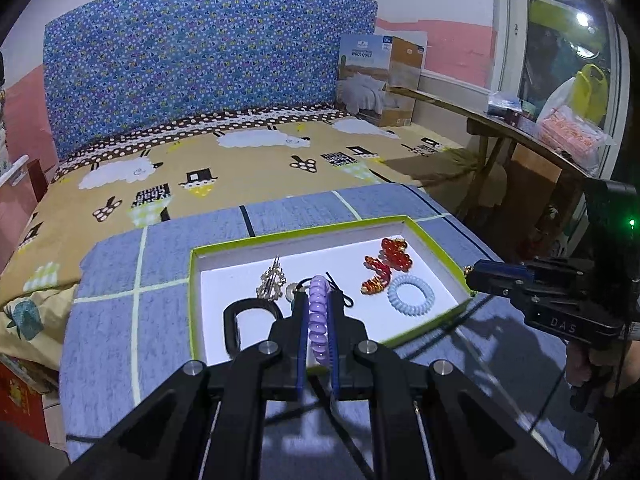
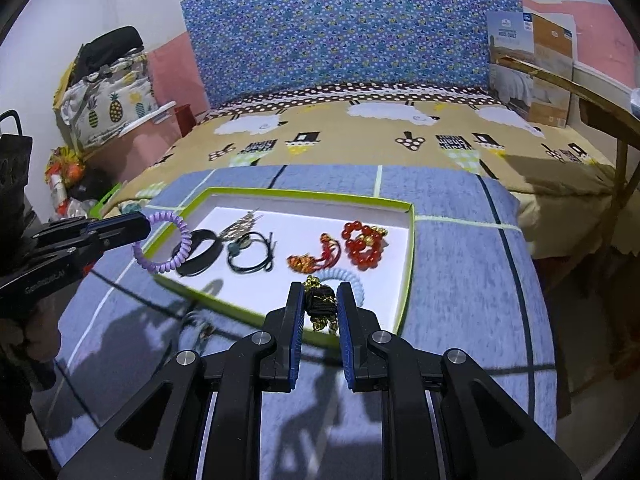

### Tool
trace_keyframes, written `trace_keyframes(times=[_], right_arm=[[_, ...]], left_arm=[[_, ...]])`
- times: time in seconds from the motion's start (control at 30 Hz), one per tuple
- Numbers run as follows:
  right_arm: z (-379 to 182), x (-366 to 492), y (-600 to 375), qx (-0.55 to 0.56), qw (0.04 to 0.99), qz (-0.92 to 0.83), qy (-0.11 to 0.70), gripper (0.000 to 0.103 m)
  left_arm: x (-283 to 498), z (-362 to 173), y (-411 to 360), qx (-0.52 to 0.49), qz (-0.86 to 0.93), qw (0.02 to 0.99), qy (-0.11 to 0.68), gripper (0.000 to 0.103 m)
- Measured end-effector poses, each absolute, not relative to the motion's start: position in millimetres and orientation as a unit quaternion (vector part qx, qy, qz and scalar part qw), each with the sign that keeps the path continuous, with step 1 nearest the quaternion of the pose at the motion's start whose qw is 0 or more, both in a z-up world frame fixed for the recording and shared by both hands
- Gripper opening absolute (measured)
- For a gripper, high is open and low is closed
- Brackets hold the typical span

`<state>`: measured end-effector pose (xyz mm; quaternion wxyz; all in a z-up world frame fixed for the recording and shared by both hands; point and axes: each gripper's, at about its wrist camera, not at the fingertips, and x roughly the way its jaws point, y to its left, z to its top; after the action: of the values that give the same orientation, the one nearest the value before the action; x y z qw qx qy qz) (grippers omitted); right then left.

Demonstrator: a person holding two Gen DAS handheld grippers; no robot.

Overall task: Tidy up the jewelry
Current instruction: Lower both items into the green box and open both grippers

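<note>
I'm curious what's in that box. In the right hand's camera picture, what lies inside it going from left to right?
Purple spiral hair tie, held at the box's left edge by the left gripper → black bangle → black cord hair tie → red and gold charm → red bead bracelet.

A blue checked blanket [image 1: 168, 320] with pale green and dark lines covers the near surface. Behind it lies a tan bedsheet [image 1: 248, 176] printed with white sheep and black-and-white patches, edged at the back by a brown band with white dots. A blue floral headboard panel [image 1: 200, 56] stands upright against the pink and white wall. A cardboard quilt box [image 1: 380, 80] stands in the back right corner of the bed. A wooden bench [image 1: 516, 136] on the right carries plastic bags. In the right wrist view, a pineapple-print bag [image 2: 108, 108] sits at the left
</note>
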<state>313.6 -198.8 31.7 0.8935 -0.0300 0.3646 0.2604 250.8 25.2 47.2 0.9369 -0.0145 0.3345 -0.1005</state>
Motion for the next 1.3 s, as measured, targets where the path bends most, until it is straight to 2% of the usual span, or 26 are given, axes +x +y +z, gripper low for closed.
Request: trace_keyframes(times=[0.73, 0.9, 0.97, 1.03, 1.1, 1.3], right_arm=[[-11.2, 358.3, -190.9, -0.064, 0.882, 0.217, 0.414, 0.017], [-9.8, 355.0, -188.3, -0.073, 0.882, 0.219, 0.412, 0.022], [-8.3, 352.5, -188.3, -0.071, 0.883, 0.224, 0.407, 0.030], [-5.5, 348.8, -189.3, -0.067, 0.884, 0.228, 0.403, 0.034], [-1.6, 344.7, -190.7, -0.066, 0.886, 0.229, 0.397, 0.034], [9.6, 329.7, -198.5, -0.052, 0.892, 0.231, 0.385, 0.034]], left_arm=[[287.2, -1.8, 24.8, -0.014, -0.099, 0.916, 0.389, 0.010], [285.0, -1.8, 22.2, -0.001, -0.098, 0.917, 0.387, 0.010], [283.0, -1.2, 20.3, 0.003, -0.097, 0.917, 0.386, 0.010], [280.7, -0.3, 19.8, 0.006, -0.094, 0.918, 0.384, 0.014], [279.1, 1.1, 20.7, 0.004, -0.097, 0.919, 0.381, 0.020], [266.0, 8.0, 25.4, -0.003, -0.090, 0.925, 0.370, 0.021]])
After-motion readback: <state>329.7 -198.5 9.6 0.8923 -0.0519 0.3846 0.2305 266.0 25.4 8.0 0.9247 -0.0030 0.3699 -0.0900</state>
